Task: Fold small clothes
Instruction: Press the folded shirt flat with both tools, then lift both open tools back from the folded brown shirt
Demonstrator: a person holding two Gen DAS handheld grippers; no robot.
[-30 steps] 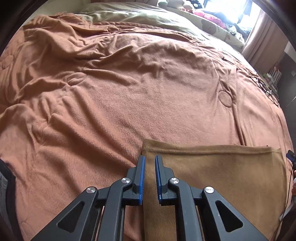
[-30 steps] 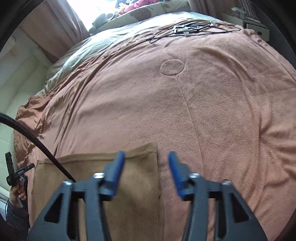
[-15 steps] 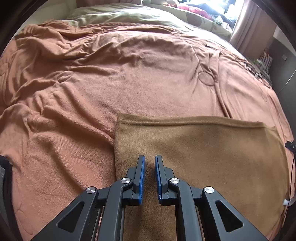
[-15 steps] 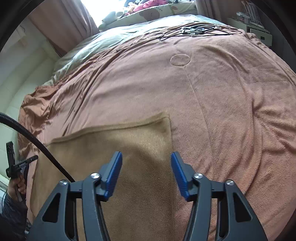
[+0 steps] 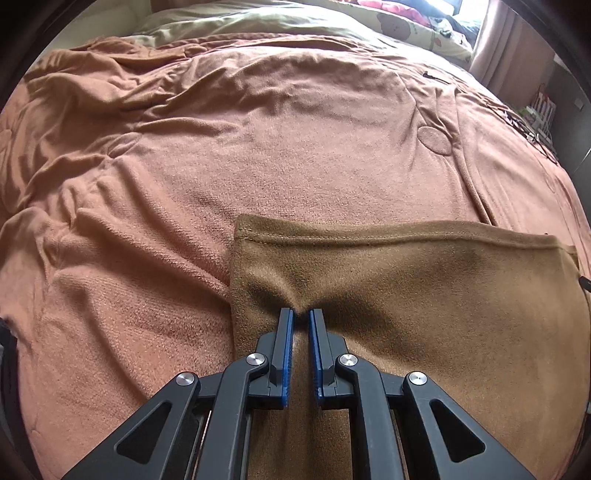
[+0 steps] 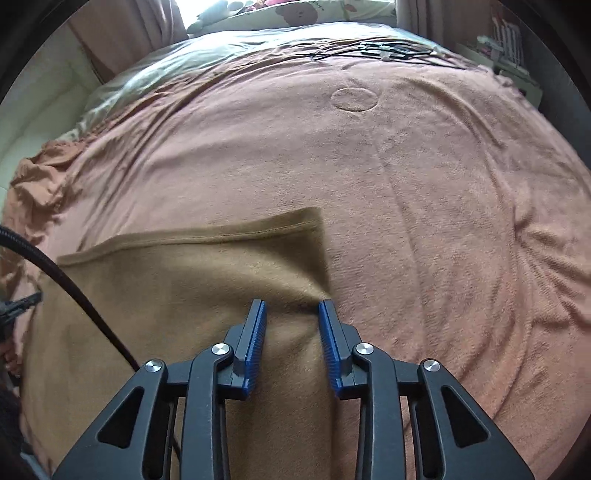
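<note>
A brown cloth (image 5: pixel 424 295) lies flat on the orange blanket (image 5: pixel 258 147), with its stitched far hem running left to right. My left gripper (image 5: pixel 301 314) is shut on the cloth a little inside its left edge, and the fabric puckers toward the tips. In the right wrist view the same brown cloth (image 6: pixel 166 280) fills the lower left. My right gripper (image 6: pixel 291 304) straddles its right edge, jaws half closed, not clamped. A wrinkle of cloth rises between the blue pads (image 6: pixel 256 343).
The orange blanket (image 6: pixel 443 221) covers the whole bed, rumpled at the far left. Cables (image 6: pixel 388 50) lie near the far edge. A pale green duvet (image 5: pixel 240 18) and patterned bedding sit at the head. A black cable (image 6: pixel 74 291) crosses the cloth at the left.
Both grippers drew back over the cloth from its far hem. The right jaws narrowed from wide open to about half. Puckers formed at both sets of tips.
</note>
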